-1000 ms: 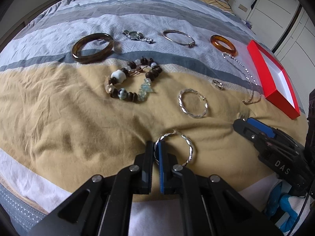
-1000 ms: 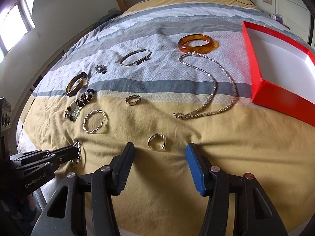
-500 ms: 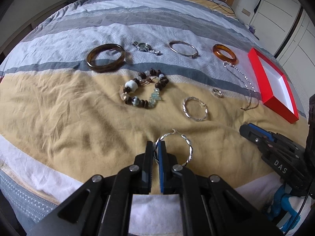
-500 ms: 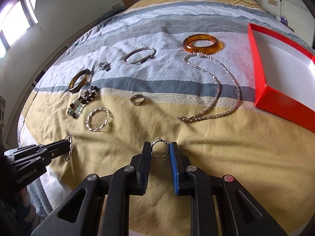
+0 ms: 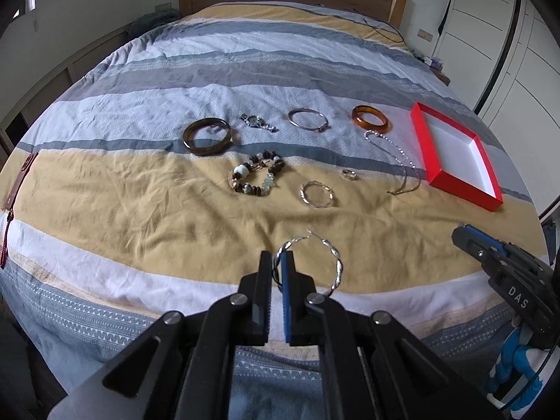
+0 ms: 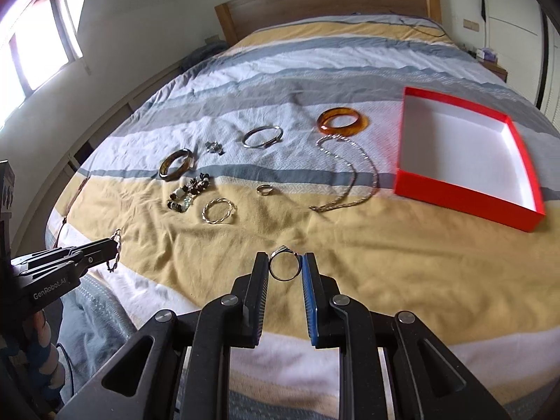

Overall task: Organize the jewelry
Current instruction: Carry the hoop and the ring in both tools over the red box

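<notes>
Holding two light pieces at once, you have little margin: your left tool (image 5: 280, 262) is clenched on the rim of a twisted silver hoop (image 5: 327, 262), and your right tool (image 6: 285, 266) is clamped across a small silver ring (image 6: 285, 267), both lifted clear of the bed (image 5: 140, 210). Both are stiff, smooth metal and weigh next to nothing, so expect them to pivot or slip between the pads rather than bend. The hoop hangs off to one side of its pinch point, so I would carry it gently; the ring is gripped across its width, a steadier hold.

The red box (image 6: 465, 196) lies open and empty at the right of the bed, probably where these go.

From the left wrist view you get the hoop's grip up close and the right tool only as a dark side shape, with no sight of the ring. From the right wrist view you see the ring squarely between the pads, the box interior far better, and the hoop edge-on at the left tool's tip
</notes>
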Available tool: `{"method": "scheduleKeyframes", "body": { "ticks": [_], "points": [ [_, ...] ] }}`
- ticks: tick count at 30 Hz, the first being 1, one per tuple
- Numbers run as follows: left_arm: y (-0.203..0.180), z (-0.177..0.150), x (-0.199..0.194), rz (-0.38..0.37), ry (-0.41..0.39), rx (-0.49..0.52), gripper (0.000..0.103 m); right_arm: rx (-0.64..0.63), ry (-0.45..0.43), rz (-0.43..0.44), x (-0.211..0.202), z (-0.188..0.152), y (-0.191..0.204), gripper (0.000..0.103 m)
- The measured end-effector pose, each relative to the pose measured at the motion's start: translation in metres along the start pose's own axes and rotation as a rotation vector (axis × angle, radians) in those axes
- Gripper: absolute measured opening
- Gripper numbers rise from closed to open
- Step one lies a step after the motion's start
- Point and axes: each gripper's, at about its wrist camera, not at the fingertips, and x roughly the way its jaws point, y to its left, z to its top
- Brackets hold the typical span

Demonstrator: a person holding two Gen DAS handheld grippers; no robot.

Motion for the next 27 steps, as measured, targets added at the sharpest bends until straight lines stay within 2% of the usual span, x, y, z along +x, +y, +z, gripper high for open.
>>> {"method": "scheduleKeyframes", "body": {
  "ticks": [7, 14, 21, 27],
  "points": [
    [-0.026, -0.003, -0.033, -0.015, -0.038, 0.042, 0.005, 0.046, -0.060, -0.026, -0.040, -0.013, -0.024, 0.019],
    [-0.056, -0.003, -0.056, -0.063, -0.062, 0.099, 0.005, 0.091, -0.123, -0.052, -0.073, -0.025, -0.047, 0.019],
    [-0.085, 0.017, -0.039, -0.132, -0.057, 0.166, 0.005, 0.169, -0.120, -0.113, -0.080, -0.038, -0.078, 0.019],
    [-0.119, 0.045, -0.005, -0.183, -0.034, 0.205, 0.005, 0.192, -0.109, -0.160, -0.073, -0.025, -0.106, 0.019]
  ]
}}
